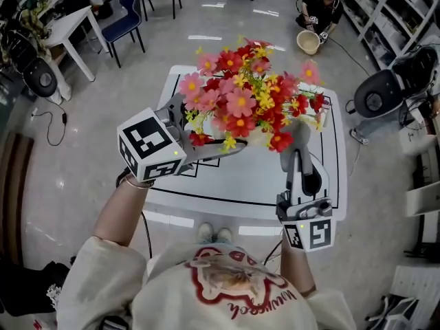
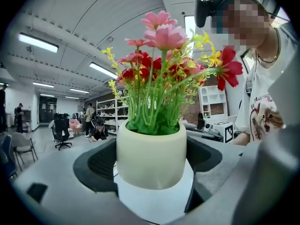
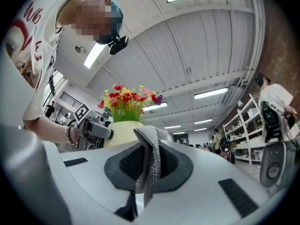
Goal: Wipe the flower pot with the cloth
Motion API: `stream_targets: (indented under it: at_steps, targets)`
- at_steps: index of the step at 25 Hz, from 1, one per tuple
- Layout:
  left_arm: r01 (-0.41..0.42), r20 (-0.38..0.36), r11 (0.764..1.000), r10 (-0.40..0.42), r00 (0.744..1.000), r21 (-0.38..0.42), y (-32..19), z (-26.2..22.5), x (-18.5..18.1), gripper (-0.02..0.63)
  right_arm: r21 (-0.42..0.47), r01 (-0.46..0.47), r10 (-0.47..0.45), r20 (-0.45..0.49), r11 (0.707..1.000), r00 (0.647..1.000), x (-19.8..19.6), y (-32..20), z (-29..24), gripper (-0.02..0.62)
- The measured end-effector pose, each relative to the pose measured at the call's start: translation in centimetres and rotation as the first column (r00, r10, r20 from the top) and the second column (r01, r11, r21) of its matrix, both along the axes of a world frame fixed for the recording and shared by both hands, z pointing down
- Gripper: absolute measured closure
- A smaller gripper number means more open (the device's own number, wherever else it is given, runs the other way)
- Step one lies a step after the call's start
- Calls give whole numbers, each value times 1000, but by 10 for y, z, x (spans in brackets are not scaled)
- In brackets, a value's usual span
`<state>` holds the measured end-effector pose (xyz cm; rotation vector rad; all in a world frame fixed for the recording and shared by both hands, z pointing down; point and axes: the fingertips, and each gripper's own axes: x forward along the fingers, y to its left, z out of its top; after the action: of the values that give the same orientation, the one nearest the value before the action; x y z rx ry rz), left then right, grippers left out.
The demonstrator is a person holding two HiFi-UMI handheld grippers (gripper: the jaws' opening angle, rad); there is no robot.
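Note:
A cream flower pot [image 2: 151, 153] filled with pink, red and yellow artificial flowers [image 1: 247, 98] hangs in the air above the white table [image 1: 227, 184]. My left gripper [image 1: 227, 146] is shut on the pot, one black pad on each side of it. In the head view the blooms hide the pot. My right gripper [image 1: 297, 139] comes up from the right and is shut on a grey knitted cloth [image 3: 149, 163], which hangs down between its jaws. In the right gripper view the pot [image 3: 123, 131] sits just beyond the cloth, and whether they touch cannot be told.
The table carries black outlined rectangles. On the floor around it are a white desk [image 1: 69, 29] and a blue chair [image 1: 124, 16] at the upper left, a basket [image 1: 308, 41] beside a crouching person, and round black machine bases [image 1: 375, 98] on the right.

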<state>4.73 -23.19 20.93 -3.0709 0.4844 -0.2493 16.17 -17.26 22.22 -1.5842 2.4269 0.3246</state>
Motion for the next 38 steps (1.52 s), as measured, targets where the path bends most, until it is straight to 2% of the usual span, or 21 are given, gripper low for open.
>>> stream_targets:
  at_steps: [3, 6, 11, 16, 18, 21, 24, 27, 30, 32, 34, 35, 36, 37, 38]
  targets:
    - [-3, 5, 1000, 3, 1000, -2, 1, 0, -2, 146, 66, 51, -46, -84, 996, 995, -28, -13, -29, 586]
    - [-8, 3, 1000, 8, 1000, -3, 1, -1, -1, 146, 90, 111, -100, -119, 990, 988, -51, -17, -40, 586]
    - [-38, -17, 999, 38, 999, -26, 6, -3, 2, 146, 102, 140, -137, -30, 985, 990, -59, -7, -43, 587]
    - [-24, -28, 999, 23, 999, -34, 9, -4, 1, 146, 104, 233, -231, -34, 967, 972, -90, 11, -42, 586]
    - [-27, -35, 999, 26, 999, -33, 11, -6, 1, 146, 103, 264, -266, 1, 959, 964, -98, 16, -41, 587]
    - [-33, -40, 999, 31, 999, -31, 12, -8, 0, 146, 96, 308, -316, 90, 947, 944, -99, 17, -41, 587]
    - [-35, -50, 999, 33, 998, -39, 14, -10, -1, 146, 90, 356, -365, 127, 930, 922, -95, 23, -42, 587]
    - [-33, -64, 998, 30, 997, -46, 18, -13, -1, 146, 99, 332, -344, 145, 938, 928, -75, 32, -44, 586]
    - [-56, -79, 997, 52, 996, -50, 25, -18, -13, 146, 74, 269, -277, 133, 960, 952, -56, 32, -44, 586]
    - [-96, -105, 994, 89, 991, -59, 33, -26, -26, 146, 74, 230, -236, 86, 970, 968, -45, 28, -49, 586]
    - [-121, -163, 989, 107, 981, -82, 33, -23, -30, 153, 93, 232, -238, 63, 968, 969, -37, 14, -41, 586]
    - [-120, -207, 987, 96, 974, -107, 27, -9, -29, 179, 94, 252, -261, 101, 963, 960, -37, 1, -24, 588]
    - [-107, -257, 984, 67, 964, -145, 18, 17, -27, 193, 82, 278, -289, 187, 957, 939, -40, -15, -1, 588]
    - [-85, -307, 977, 22, 952, -196, 8, 48, -26, 196, 63, 302, -307, 284, 951, 908, -46, -28, 22, 588]
    - [-65, -356, 966, -29, 934, -250, 2, 78, -26, 200, 42, 315, -310, 337, 948, 889, -54, -35, 41, 588]
